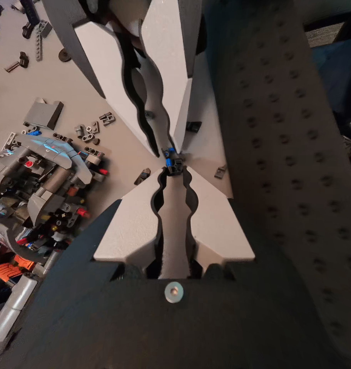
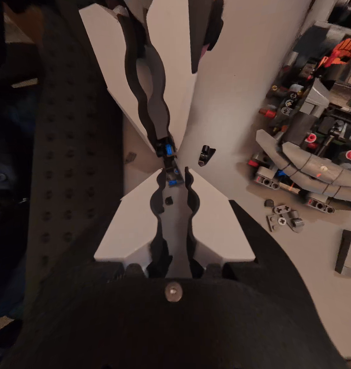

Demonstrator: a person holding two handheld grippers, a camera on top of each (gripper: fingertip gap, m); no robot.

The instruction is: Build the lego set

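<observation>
Two grippers meet tip to tip over the pale counter (image 1: 50,83). Left gripper (image 1: 173,171) is clenched on a small black piece (image 1: 175,166) with a blue peg at its tips. Right gripper (image 2: 174,172) is partly closed around a dark piece (image 2: 173,175) with a blue peg; I cannot tell if it squeezes it. Both pieces touch in the middle, held above the counter.

Biggest on the counter is the half-built grey model (image 1: 40,179) with red pegs and an orange part, off to one side of the grippers. Near it lies a grey slope block (image 1: 43,113). Smaller still is a little heap of grey bits (image 2: 284,218). One tiny black piece (image 2: 205,154) lies alone just beside the gripper tips.
</observation>
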